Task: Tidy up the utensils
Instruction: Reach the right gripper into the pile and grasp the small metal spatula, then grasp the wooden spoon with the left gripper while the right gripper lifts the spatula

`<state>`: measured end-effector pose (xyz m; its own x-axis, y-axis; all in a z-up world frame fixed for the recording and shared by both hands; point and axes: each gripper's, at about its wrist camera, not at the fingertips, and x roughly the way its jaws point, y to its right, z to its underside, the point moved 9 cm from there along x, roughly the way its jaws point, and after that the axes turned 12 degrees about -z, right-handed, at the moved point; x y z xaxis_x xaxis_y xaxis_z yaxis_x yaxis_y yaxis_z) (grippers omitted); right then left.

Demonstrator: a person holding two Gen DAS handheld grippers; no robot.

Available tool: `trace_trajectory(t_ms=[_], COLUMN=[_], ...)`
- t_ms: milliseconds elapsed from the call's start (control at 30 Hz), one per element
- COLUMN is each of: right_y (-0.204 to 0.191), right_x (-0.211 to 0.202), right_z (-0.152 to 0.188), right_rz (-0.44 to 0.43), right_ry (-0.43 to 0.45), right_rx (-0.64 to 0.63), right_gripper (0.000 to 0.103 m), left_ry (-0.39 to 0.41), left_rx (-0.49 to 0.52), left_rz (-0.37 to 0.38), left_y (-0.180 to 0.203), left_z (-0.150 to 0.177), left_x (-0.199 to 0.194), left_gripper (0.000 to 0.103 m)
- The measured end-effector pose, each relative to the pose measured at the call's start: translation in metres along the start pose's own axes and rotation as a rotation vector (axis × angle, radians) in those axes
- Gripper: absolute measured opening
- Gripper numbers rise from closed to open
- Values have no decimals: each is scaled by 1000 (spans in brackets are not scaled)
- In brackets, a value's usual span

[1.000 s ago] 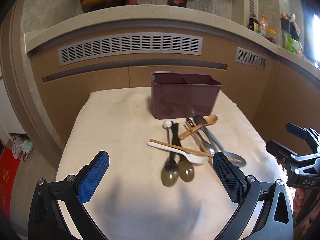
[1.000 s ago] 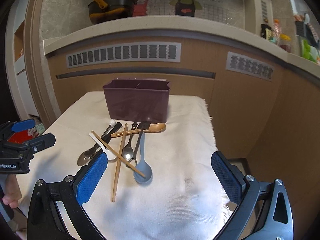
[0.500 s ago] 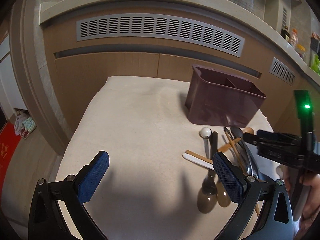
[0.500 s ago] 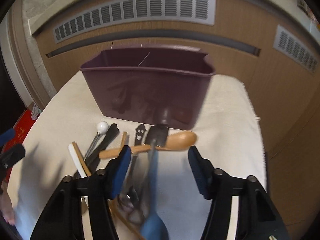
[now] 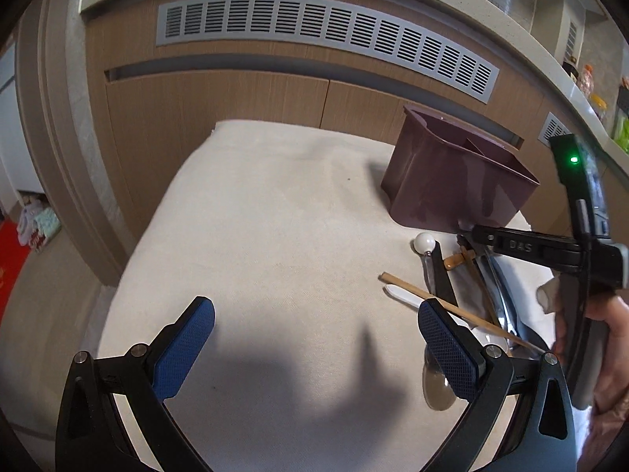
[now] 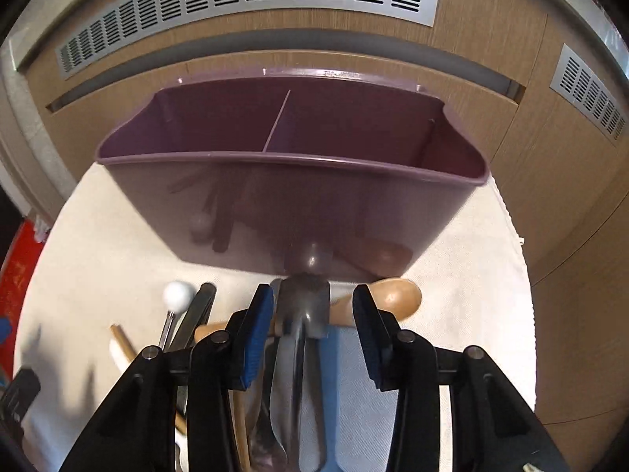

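Observation:
A dark purple two-compartment utensil caddy (image 6: 291,196) stands on the cloth-covered table (image 5: 275,236); it also shows in the left wrist view (image 5: 456,181). Both compartments look empty. In front of it lies a pile of utensils: a grey-blue spoon (image 6: 302,338), a wooden spoon (image 6: 393,299), a white-knobbed utensil (image 6: 177,295) and chopsticks (image 5: 452,308). My right gripper (image 6: 312,314) is partly open, low over the pile, its pads on either side of the grey-blue spoon's handle. My left gripper (image 5: 314,338) is open and empty over bare cloth left of the pile.
A wooden cabinet front with grey vent grilles (image 5: 314,35) runs behind the table. The table edge drops to the floor on the left, where a red mat (image 5: 11,267) lies. A counter with bottles (image 5: 585,78) is at the far right.
My right gripper has moved forward and down onto the pile and narrowed around the grey-blue spoon's handle. My left gripper has swung left, away from the pile.

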<state>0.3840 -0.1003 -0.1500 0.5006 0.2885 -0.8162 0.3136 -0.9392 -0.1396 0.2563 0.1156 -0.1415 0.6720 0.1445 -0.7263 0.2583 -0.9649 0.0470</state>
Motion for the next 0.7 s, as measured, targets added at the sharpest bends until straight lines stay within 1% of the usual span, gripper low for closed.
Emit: trace_trajectory(t_ms=[100, 200, 233, 267, 333, 400, 467, 500, 533, 567, 633, 667, 700], right_y=[-1, -8, -7, -4, 0, 9, 19, 26, 32, 35, 42, 46, 50], right_x=[12, 12, 10, 6, -2, -12, -22, -29, -35, -41, -55, -56, -62], right_z=[3, 6, 10, 13, 21, 29, 36, 41, 45, 45, 52, 55, 56], right_rz=[8, 26, 31, 34, 4, -25, -46, -52, -61, -80, -92, -83, -70], right_ry=[-30, -47, -50, -52, -57, -57, -52, -46, -38, -27, -11, -2, 6], right_rx=[20, -42, -59, -71, -73, -47, -14, 2, 11, 20, 26, 19, 16], right_gripper=[39, 40, 33, 29, 29, 29, 29, 29, 12, 6, 6, 6, 6], left_ry=[9, 17, 14, 9, -4, -19, -29, -35, -44, -50, -56, -60, -64], left_rx=[14, 12, 8, 6, 8, 31, 84, 127, 173, 209, 273, 299, 331], left_rz=[1, 4, 7, 9, 22, 43, 69, 85, 105, 122, 170, 200, 230], left_y=[-1, -3, -3, -3, 2, 11, 27, 38, 51, 63, 90, 102, 118], left_z=[0, -1, -1, -1, 0, 0, 0, 0, 0, 0, 0, 0, 0], left_x=[-3, -6, -5, -4, -3, -1, 0, 0, 1, 1, 0, -1, -1], left_gripper=[103, 103, 103, 103, 103, 103, 103, 103, 103, 103, 103, 103, 100])
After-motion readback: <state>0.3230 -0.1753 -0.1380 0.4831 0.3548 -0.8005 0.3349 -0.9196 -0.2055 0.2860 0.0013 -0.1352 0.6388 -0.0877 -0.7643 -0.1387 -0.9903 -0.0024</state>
